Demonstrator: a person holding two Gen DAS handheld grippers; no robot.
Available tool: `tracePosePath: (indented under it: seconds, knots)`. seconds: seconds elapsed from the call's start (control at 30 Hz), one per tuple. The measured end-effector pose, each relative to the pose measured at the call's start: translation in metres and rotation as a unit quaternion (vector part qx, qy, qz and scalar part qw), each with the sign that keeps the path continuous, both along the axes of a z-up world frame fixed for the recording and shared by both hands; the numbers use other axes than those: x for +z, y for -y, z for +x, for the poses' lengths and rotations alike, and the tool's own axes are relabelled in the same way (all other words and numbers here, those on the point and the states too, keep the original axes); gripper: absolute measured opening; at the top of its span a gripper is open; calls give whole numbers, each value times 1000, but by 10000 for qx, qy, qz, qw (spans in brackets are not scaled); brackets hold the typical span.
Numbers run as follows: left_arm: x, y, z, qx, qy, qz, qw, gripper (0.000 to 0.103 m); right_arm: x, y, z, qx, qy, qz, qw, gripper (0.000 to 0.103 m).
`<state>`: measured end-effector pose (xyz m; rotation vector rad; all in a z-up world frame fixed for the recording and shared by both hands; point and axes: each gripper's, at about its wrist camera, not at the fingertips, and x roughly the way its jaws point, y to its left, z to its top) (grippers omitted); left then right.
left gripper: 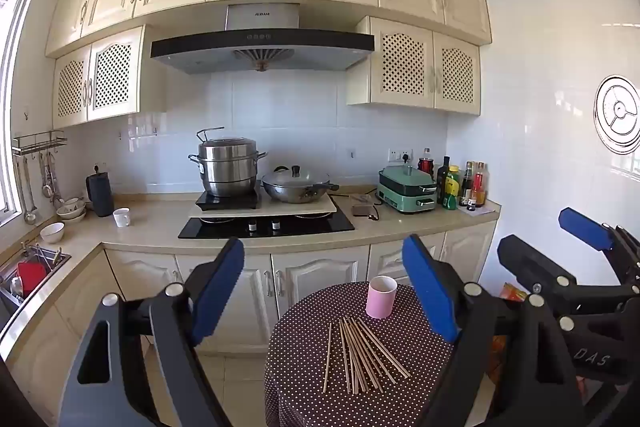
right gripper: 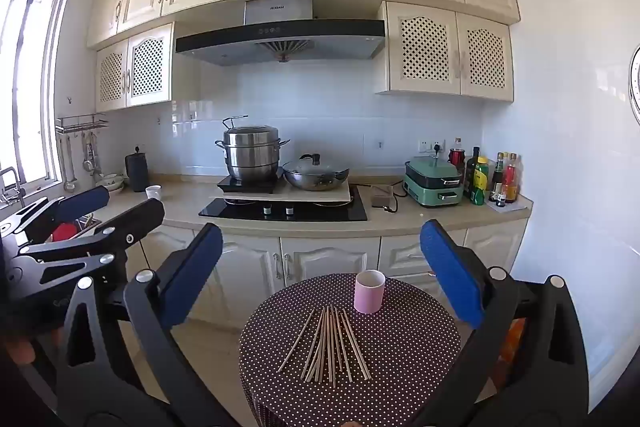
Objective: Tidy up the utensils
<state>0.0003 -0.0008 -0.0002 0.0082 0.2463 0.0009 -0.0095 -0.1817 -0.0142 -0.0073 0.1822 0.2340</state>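
Left wrist: sink (left gripper: 36,269) (red item)

The tabletop (left gripper: 304,347) runs off the bottom edge in both views. The left tool's finger (left gripper: 430,291) hides its right rim. Labels on the bottles (right gripper: 486,181) are too small to read.

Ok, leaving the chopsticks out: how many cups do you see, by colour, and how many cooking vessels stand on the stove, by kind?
Pink cup: 1
White mug: 1
Steel steamer pot: 1
Lidded wok: 1
Total: 4
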Motion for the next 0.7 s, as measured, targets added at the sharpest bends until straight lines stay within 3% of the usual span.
tracePosePath:
  seconds: [0.7]
  knots:
    - [3, 3, -3, 21, 32, 37, 10000, 80, 2, 4, -4, 9, -20, 67, 10000, 97]
